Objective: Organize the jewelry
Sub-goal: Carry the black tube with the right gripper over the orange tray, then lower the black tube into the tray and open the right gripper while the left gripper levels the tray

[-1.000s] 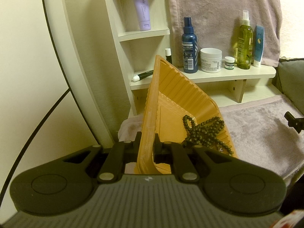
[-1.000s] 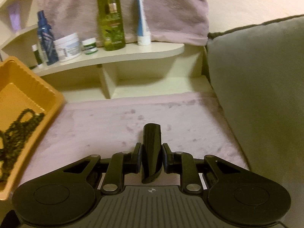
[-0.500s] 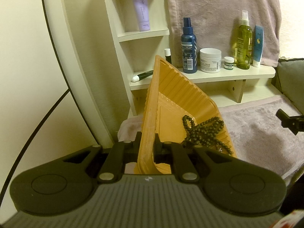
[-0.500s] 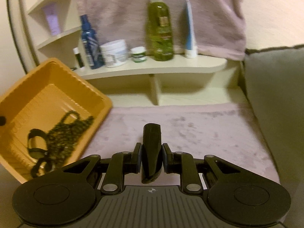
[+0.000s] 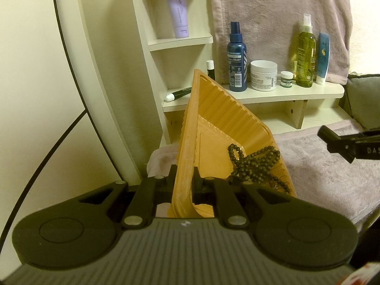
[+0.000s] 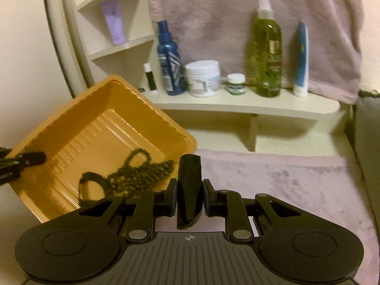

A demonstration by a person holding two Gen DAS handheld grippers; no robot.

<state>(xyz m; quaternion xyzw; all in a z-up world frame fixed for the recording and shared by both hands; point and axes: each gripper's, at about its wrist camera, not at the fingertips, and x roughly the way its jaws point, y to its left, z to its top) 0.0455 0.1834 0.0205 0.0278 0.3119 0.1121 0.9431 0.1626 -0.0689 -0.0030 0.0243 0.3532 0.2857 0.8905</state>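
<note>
Jewelry in this scene is a strand of small dark round beads (image 5: 257, 163) lying heaped in the lower corner of a shallow orange ribbed plastic tray (image 5: 225, 118), with a dark loop-shaped band (image 6: 91, 186) beside it in the same corner.

We hold the tray with the left tool (image 5: 184, 180), which is clenched on the tray's near rim; the tray is tilted, its far corner raised toward the cream wooden shelf unit (image 5: 285, 95) and its lower corner just above the mauve plush cloth (image 5: 320, 171) covering the tabletop.

The right tool (image 6: 189, 197) is clamped on a narrow black oblong object (image 6: 189, 187), which stands roughly upright between the jaws; we cannot tell what this item is.

Relative to the tray:
- The right tool sits just off the tray's right edge, over the cloth, pointing toward the tray.
- The black object's long axis runs along the tool's fingers.
- The bead heap lies ahead and to the left of the right tool, near but not touching it.
- The right tool is the free carrier; the left is committed to supporting the tray.

We judge that the coming move is a leftward carry over the tray rim, then a release above the tray floor beside the beads.
</note>
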